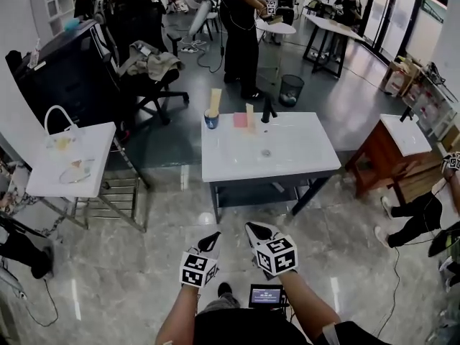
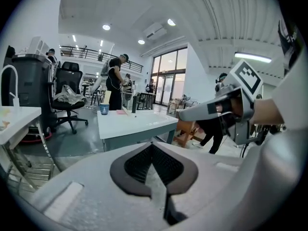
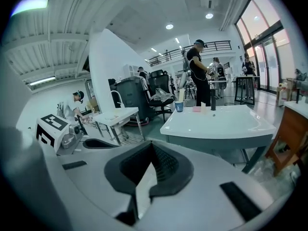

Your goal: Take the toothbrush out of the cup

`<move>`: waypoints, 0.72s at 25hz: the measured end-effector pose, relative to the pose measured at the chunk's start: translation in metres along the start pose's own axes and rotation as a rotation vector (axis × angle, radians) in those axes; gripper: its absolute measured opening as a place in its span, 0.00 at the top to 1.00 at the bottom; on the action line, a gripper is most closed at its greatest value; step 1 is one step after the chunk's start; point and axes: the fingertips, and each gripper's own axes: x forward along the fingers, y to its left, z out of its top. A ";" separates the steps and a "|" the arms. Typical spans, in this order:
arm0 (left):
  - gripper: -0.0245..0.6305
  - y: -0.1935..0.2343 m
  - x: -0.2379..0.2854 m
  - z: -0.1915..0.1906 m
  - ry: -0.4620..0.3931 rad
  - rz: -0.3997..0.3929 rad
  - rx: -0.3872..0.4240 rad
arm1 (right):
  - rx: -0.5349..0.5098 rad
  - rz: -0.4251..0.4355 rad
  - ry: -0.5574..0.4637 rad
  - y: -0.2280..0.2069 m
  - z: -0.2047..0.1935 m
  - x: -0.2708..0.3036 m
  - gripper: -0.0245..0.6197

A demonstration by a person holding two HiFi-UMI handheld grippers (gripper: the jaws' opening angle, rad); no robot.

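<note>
A blue cup (image 1: 210, 119) stands at the far left corner of the white basin table (image 1: 287, 157), and a tall pale toothbrush (image 1: 215, 99) sticks up out of it. The cup (image 2: 104, 109) is small and far off in the left gripper view, and the cup (image 3: 179, 107) is just as distant in the right gripper view. Both grippers hover over the floor, well short of the table's near edge. My left gripper (image 1: 213, 238) (image 2: 152, 146) is shut and holds nothing. Beside it, my right gripper (image 1: 251, 228) (image 3: 153, 146) is likewise shut and empty.
On the basin table stand a pink block (image 1: 240, 119), a pale upright piece (image 1: 250, 117) and a black faucet (image 1: 267, 110). A small white side table (image 1: 50, 178) is at the left, a wooden-legged basin (image 1: 392, 146) at the right. A person (image 1: 241, 34) and a bin (image 1: 291, 90) are beyond.
</note>
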 end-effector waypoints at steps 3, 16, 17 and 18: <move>0.95 0.015 0.008 0.006 0.005 -0.021 0.011 | 0.006 -0.019 0.000 -0.004 0.010 0.017 0.95; 0.95 0.064 0.050 0.012 0.032 -0.040 0.000 | 0.026 -0.035 0.005 -0.031 0.035 0.074 0.95; 0.95 0.068 0.055 0.014 0.034 -0.037 0.001 | 0.025 -0.031 0.004 -0.034 0.037 0.080 0.95; 0.95 0.073 0.061 0.016 0.035 -0.034 0.001 | 0.024 -0.028 0.004 -0.038 0.040 0.087 0.95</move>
